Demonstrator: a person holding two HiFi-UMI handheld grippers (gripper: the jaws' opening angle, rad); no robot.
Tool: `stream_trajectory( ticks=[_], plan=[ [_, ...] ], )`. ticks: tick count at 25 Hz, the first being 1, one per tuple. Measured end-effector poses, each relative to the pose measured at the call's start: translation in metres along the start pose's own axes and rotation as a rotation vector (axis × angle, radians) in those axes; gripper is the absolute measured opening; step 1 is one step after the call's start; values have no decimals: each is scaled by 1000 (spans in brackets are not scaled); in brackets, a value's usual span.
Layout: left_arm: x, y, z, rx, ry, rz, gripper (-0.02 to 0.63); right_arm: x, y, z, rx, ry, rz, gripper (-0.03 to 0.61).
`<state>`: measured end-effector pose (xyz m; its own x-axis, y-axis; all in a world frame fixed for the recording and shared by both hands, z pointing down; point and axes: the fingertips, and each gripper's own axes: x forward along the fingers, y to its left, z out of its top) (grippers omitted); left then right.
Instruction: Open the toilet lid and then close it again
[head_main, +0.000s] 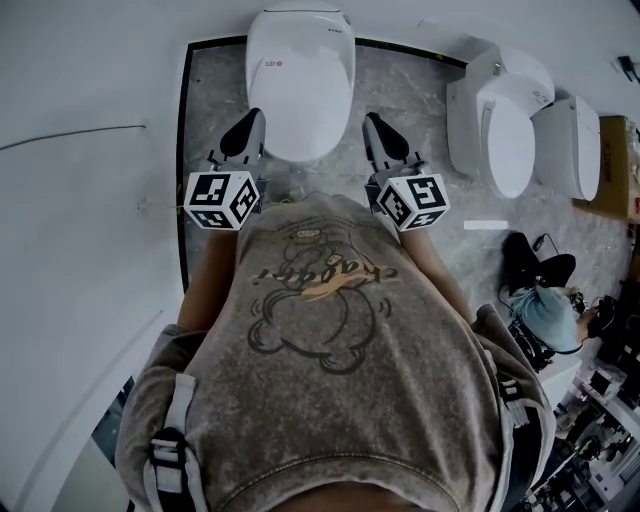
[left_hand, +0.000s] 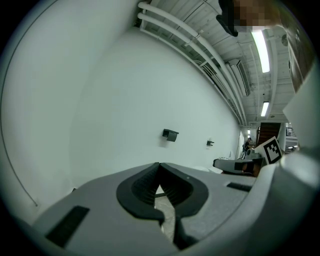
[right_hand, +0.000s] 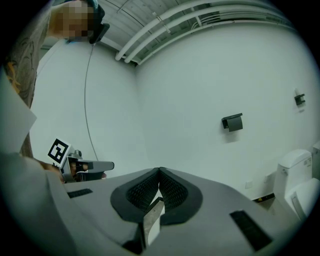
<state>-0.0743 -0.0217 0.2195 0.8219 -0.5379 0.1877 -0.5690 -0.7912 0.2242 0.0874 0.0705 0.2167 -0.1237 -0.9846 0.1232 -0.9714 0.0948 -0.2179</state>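
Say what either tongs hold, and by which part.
Nothing is held: the left tongs and right tongs are both shut empty, either side of the closed toilet lid.

- We face the toilet (head_main: 300, 80), which sits at the far end of the floor slab (head_main: 212, 110) with its lid down on it.
- The left gripper (head_main: 247, 128) is just beside the toilet's near left edge and the right gripper (head_main: 377, 130) just beside its near right edge, so the toilet's front lies between them.
- A second toilet (head_main: 505, 125) stands to the right, and a third toilet (head_main: 572, 148) just right of that.
- Another person (head_main: 548, 310) is low at the near right, well apart from the toilet.
- A wall (head_main: 80, 200) runs along our left.
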Motion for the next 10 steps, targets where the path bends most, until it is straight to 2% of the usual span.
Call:
stream_trajectory(
  ticks=[10],
  plan=[
    [3,5,1,-5,8,12,9,7,-1,-5,4,19,2,26]
  ],
)
